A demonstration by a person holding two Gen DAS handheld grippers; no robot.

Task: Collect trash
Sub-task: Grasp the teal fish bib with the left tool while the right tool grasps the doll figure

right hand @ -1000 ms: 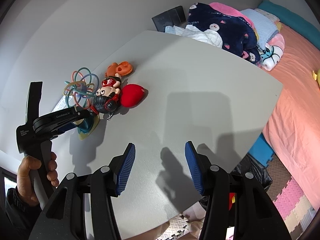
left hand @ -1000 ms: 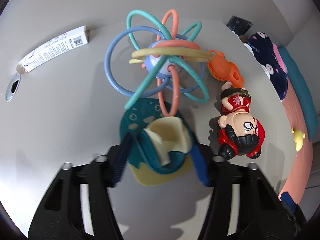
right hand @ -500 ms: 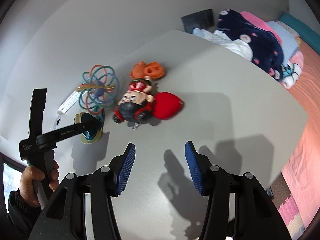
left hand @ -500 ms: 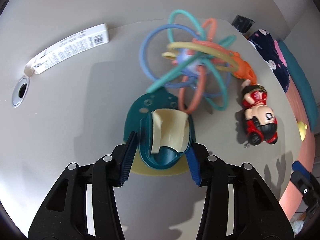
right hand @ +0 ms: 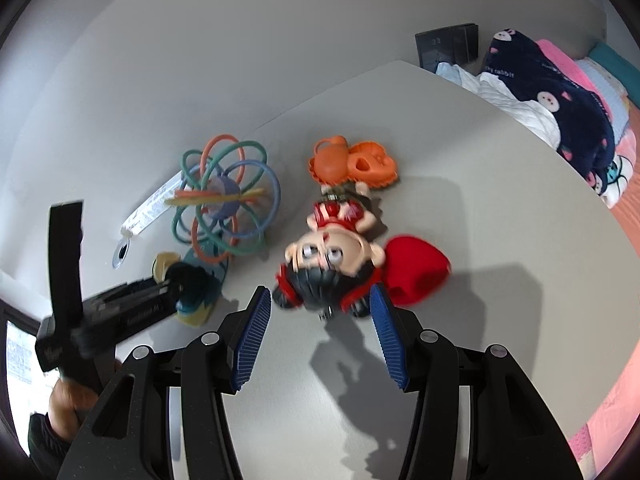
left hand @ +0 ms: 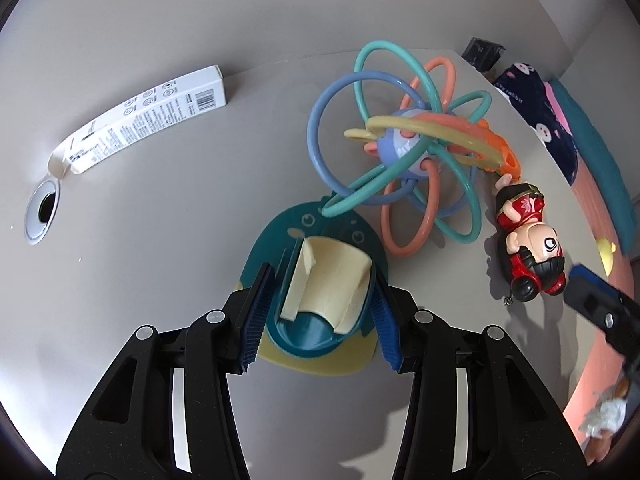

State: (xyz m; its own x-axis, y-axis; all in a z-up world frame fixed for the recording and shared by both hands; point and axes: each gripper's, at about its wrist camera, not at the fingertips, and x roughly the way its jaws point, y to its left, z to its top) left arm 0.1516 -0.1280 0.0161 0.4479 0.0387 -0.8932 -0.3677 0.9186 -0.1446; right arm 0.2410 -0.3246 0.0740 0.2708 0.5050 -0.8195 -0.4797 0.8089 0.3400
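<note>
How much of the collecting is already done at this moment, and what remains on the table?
Nothing looks collected yet. In hand: the left gripper is shut on the teal holder, which rests on the table. The right gripper is open, with the doll ahead of its fingers. Left: the loop toy, white box, orange toy and red piece.

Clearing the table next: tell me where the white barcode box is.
The white barcode box lies at the table's far left edge in the left wrist view, beside the round cable hole, left of the loop toy.
</note>
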